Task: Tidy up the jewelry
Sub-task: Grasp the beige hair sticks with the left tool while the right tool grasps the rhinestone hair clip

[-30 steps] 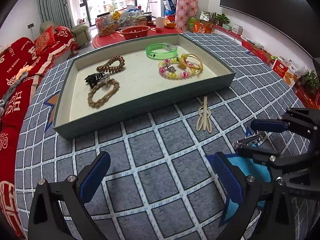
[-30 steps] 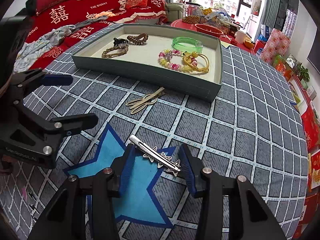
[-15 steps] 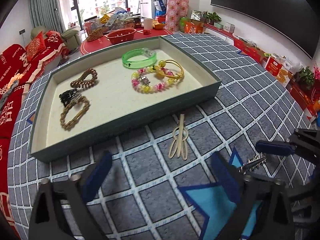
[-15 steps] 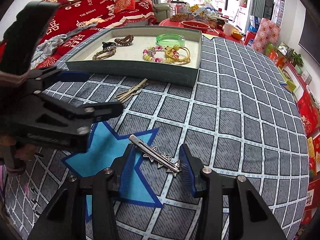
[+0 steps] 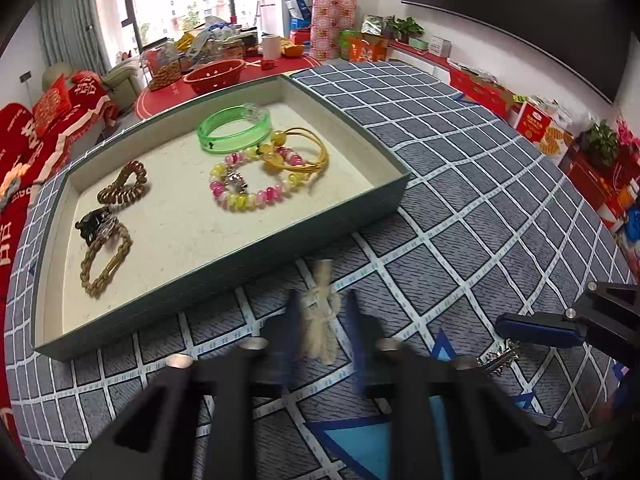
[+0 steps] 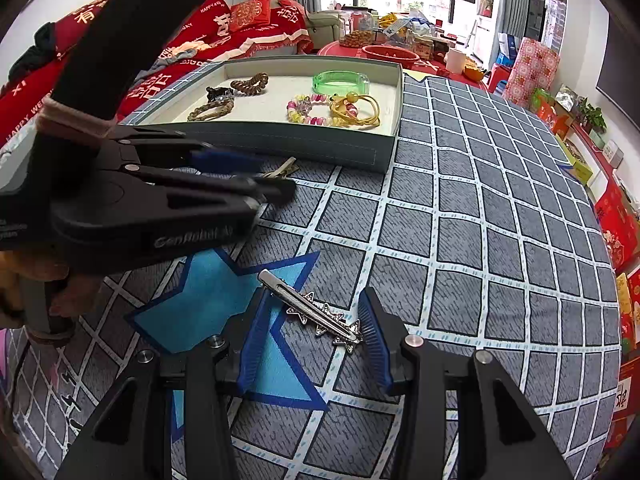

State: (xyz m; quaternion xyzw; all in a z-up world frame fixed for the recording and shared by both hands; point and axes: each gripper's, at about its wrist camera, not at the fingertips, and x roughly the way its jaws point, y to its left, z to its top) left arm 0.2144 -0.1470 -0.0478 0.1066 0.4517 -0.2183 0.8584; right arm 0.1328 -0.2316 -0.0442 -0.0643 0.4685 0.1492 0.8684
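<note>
A grey-green tray (image 5: 360, 216) (image 6: 320, 148) holds a green bangle (image 5: 234, 128), a pink-yellow bead bracelet (image 5: 252, 192), yellow hair ties (image 5: 308, 160), a brown coil tie (image 5: 124, 184), a black claw clip (image 5: 94, 220) and a braided band (image 5: 104, 264). A beige hair clip (image 5: 320, 312) (image 6: 282, 170) lies on the checked cloth in front of the tray. My left gripper (image 5: 320, 328) (image 6: 256, 176) straddles it with narrowed, blurred jaws. A silver star hair clip (image 6: 316, 312) (image 5: 496, 356) lies between the open jaws of my right gripper (image 6: 316, 328) (image 5: 532, 326).
The grey checked cloth (image 6: 480, 200) has a blue star patch (image 6: 208, 300). A red basket (image 5: 214, 74) and clutter stand beyond the tray. Red bedding (image 6: 224, 28) lies at the left.
My left gripper has moved forward and right to the beige hair clip, and its jaws have narrowed around it. The right gripper has stayed around the silver star clip.
</note>
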